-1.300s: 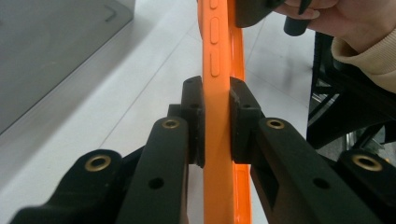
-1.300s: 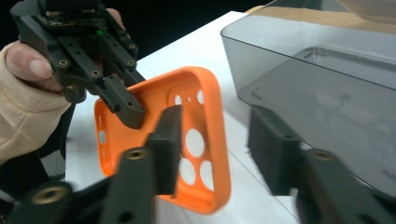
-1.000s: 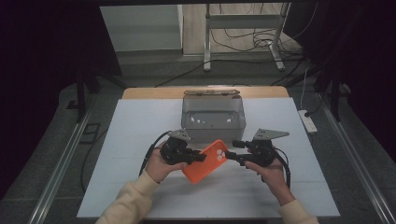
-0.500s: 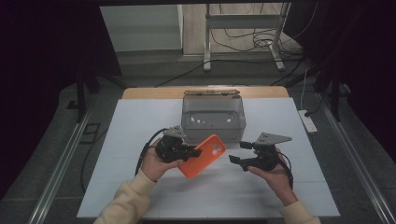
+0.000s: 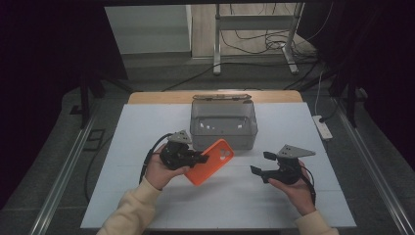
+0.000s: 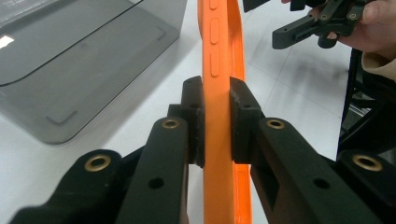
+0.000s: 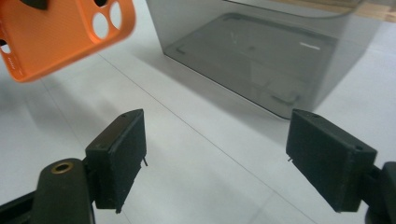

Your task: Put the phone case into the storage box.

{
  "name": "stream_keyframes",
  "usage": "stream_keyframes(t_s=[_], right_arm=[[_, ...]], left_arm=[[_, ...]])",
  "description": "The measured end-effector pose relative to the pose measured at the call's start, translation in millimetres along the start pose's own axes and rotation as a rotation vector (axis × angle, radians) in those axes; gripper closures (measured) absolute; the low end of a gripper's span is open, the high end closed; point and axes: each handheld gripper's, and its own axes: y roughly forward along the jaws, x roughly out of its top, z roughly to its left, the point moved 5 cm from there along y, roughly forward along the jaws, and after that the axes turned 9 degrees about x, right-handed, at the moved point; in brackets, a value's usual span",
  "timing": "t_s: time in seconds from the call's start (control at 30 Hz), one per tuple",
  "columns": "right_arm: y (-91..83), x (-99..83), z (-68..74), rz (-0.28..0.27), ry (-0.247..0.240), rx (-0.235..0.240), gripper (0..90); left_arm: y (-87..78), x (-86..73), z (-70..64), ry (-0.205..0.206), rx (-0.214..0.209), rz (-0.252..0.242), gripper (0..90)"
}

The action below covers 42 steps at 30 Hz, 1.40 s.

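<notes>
High view: right gripper [image 5: 260, 163] has released the case [image 5: 210, 162] and withdrawn, jaws wide, empty; left gripper [image 5: 199, 158], clamped on its edge, carries it alone toward the bin [image 5: 224, 131].

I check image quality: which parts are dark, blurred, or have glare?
High view: surroundings dark, white table lit. Left gripper view: the near orange phone case is soft between the left claw. Right gripper view: small glare on the grey box; right claw sharp.

Your white counter [image 5: 147, 132] sits on a grey floor [image 5: 73, 122], with a wooden strip along its far edge. Beyond it, dark surroundings frame a metal stand [image 5: 254, 34] amid tangled cables [image 5: 244, 41]; a power strip [image 5: 323, 127] lies at the counter's right.
</notes>
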Motion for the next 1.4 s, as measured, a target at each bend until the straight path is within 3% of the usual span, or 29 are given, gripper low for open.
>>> stream_keyframes(t_s=[0.43, 1.4], right_arm=[[-11.5, -14.7, -8.5, -0.008, 0.042, -0.027, 19.1], [-12.9, -24.2, -13.0, 0.007, 0.045, -0.04, 19.4]], left_arm=[[-11.3, 1.3, 4.8, -0.015, 0.017, -0.028, 79.5], [-16.5, 11.5, 8.3, -0.044, 0.056, -0.046, 79.4]])
